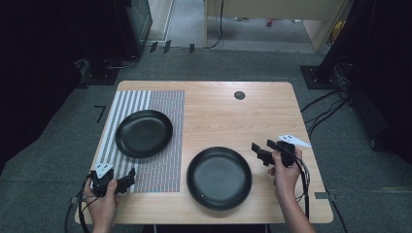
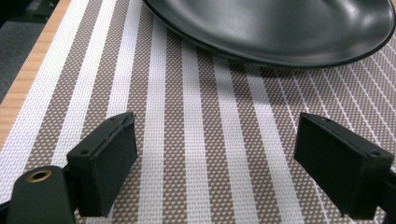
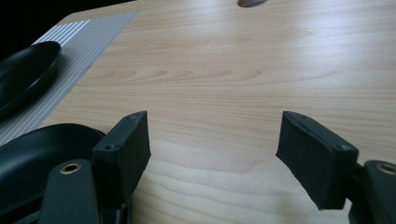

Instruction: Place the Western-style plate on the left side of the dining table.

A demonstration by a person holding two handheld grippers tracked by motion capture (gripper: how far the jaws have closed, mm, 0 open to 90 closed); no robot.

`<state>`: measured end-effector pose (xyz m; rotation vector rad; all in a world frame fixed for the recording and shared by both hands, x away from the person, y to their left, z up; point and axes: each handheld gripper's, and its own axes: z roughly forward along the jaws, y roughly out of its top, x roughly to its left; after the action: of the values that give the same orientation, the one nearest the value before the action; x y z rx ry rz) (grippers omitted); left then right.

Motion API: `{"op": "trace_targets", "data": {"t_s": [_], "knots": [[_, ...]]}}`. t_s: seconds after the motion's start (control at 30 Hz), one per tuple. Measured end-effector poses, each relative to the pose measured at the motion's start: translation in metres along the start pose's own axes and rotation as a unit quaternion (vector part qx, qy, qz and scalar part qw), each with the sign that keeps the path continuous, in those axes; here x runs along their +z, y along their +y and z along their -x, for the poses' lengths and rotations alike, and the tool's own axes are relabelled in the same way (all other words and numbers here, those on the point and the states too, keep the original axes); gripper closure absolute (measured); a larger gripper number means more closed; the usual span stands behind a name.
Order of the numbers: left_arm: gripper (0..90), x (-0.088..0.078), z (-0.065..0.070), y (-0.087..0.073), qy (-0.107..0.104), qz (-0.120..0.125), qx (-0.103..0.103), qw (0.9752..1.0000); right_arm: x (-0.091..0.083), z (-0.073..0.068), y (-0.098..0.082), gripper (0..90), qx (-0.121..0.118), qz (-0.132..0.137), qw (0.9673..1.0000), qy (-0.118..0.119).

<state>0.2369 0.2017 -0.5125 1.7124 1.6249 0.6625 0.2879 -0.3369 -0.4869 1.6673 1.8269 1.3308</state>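
On the wooden table (image 1: 218, 107), one black plate (image 1: 144, 133) lies flat on the striped placemat (image 1: 165, 104) along the left edge; a second black plate (image 1: 219, 177) sits on bare wood near the front edge. The left gripper (image 1: 130, 177) hovers with jaws wide at the placemat's front-left corner. The right gripper (image 1: 260, 149) is spread wide beside the second plate.

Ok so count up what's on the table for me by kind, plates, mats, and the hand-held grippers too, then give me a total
Black plates: 2, one on the mat and one on bare wood
Striped placemat: 1
Hand-held grippers: 2, left hand-held gripper and right hand-held gripper, both open and holding nothing
Total: 5
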Motion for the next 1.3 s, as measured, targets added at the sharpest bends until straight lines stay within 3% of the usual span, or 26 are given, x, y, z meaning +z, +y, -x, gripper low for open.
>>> {"op": "trace_targets", "data": {"t_s": [0.4, 0.47, 0.73, 1.3], "knots": [[12.7, -0.006, -0.006, -0.007, 0.005, -0.005, 0.010, 0.9999, -0.022, 0.029, -0.015, 24.4, 0.009, -0.002, 0.9994, -0.034], [12.6, -0.008, -0.008, -0.008, 0.007, -0.005, 0.012, 0.9999, -0.029, 0.040, -0.020, 24.3, 0.008, -0.003, 0.9987, -0.051], [12.4, -0.011, -0.012, -0.012, 0.013, -0.009, 0.016, 0.9998, -0.050, 0.063, -0.031, 24.1, 0.022, -0.005, 0.9966, -0.079], [11.7, -0.019, -0.023, -0.021, 0.021, -0.015, 0.019, 0.9995, -0.084, 0.093, -0.049, 23.8, 0.041, -0.004, 0.9921, -0.118]]}}
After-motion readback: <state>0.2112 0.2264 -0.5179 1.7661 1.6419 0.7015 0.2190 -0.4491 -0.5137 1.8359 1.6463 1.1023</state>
